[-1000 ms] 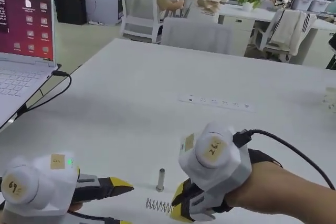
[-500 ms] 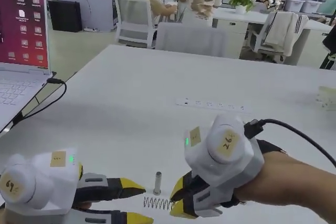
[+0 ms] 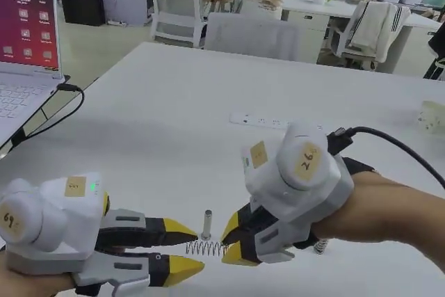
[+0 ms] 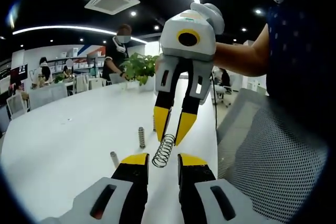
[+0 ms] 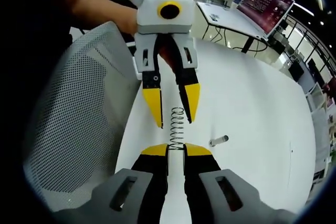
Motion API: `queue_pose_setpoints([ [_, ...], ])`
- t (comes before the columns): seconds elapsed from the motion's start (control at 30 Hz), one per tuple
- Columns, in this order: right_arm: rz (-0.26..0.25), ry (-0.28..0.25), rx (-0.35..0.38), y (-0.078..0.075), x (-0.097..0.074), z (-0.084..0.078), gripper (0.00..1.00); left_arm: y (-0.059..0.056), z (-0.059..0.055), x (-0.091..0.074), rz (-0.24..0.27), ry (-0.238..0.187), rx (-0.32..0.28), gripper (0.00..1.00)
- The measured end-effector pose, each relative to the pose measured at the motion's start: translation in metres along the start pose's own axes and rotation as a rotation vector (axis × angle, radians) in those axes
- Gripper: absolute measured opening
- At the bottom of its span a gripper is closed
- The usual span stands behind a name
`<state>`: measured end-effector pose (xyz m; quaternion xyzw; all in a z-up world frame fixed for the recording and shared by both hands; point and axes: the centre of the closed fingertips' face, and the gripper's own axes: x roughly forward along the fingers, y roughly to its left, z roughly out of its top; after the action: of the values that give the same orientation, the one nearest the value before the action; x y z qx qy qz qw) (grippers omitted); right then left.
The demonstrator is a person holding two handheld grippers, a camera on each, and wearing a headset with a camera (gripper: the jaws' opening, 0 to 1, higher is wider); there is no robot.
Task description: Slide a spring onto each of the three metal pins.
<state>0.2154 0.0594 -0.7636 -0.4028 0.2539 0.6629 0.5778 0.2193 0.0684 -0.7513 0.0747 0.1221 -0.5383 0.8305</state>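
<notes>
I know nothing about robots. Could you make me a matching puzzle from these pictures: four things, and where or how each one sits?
Things:
1. thin coiled wire spring
2. short silver metal pin
3. open laptop with red screen
4. flat white power strip

Places:
A. far left, cable plugged in
B. one end pinched by the right gripper
C. standing upright, bare
D. lying flat, beyond the pin

Pairs: 1-B, 2-C, 3-A, 4-D.

Lower centre: spring [image 3: 208,247] lying level, pinched at one end by right gripper [image 3: 226,243], other end between parted jaws of left gripper [image 3: 199,248]; pin [image 3: 206,224] upright just behind.
</notes>
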Motion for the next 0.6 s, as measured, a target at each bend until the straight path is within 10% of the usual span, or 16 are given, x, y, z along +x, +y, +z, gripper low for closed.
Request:
queue_pose_setpoints([
  [0.6, 0.004, 0.005, -0.014, -0.0003, 0.0001, 0.0059, 0.08, -0.0018, 0.0065, 0.001, -0.021, -0.024, 0.017, 0.07],
])
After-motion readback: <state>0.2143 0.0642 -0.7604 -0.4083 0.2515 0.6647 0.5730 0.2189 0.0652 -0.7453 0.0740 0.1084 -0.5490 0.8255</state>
